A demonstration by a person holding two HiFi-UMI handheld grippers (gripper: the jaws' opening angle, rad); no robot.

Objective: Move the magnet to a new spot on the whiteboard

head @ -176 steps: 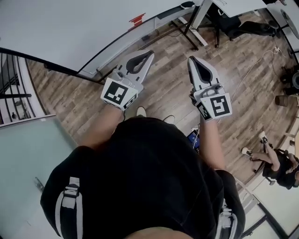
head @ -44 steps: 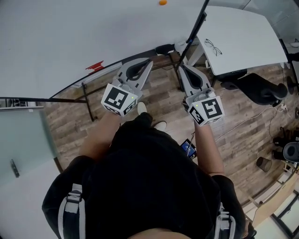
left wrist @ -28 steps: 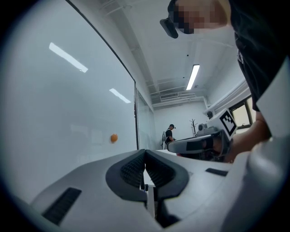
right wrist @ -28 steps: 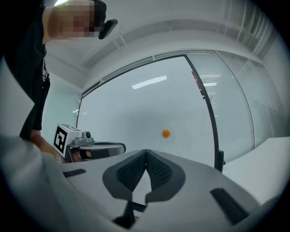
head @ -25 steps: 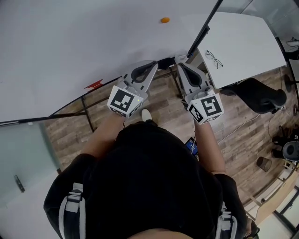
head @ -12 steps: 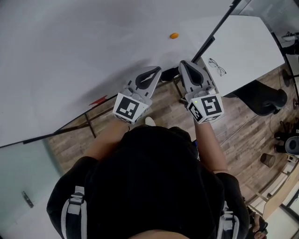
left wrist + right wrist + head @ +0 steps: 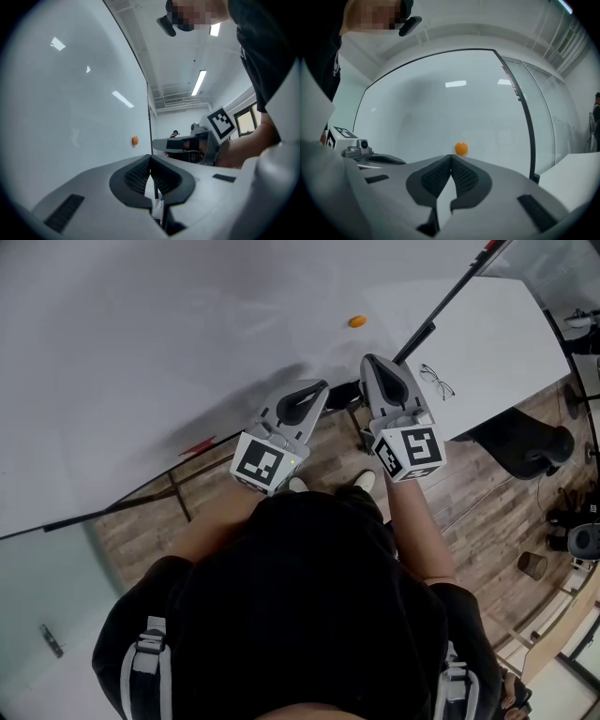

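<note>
- Whiteboard [image 7: 141, 334] fills the far and left part of the head view. It is plain white with a thin black frame. Wood-plank floor [image 7: 487, 493] shows below and to the right.
- White desk [image 7: 497, 343] stands far right, just beside the board's edge, with a dark office chair [image 7: 525, 442] near it. Only the head view shows the desk, chair and floor together.
- Person in a black top [image 7: 300, 615] faces the board with both arms forward.
- Left gripper [image 7: 322, 384]: jaws together with nothing between them. Its own view shows the ribbed pads meeting in a single line. The tip is near the board's lower edge.
- Right gripper [image 7: 367, 360]: jaws closed and empty, pointed at the board. It is beside the left gripper but apart from it.
- Left gripper view alone shows the right gripper side-on with its marker cube [image 7: 220, 123], and the ceiling strip lights [image 7: 199, 82].
- Pair of glasses [image 7: 434, 378] lies on the desk, seen in the head view only.
- Magnet [image 7: 357, 322]: small, round and orange, stuck on the whiteboard just beyond the right gripper's tip and untouched. The right gripper view has it dead ahead, just above the closed tips. The left gripper view has it up and left of that gripper's jaws.
</note>
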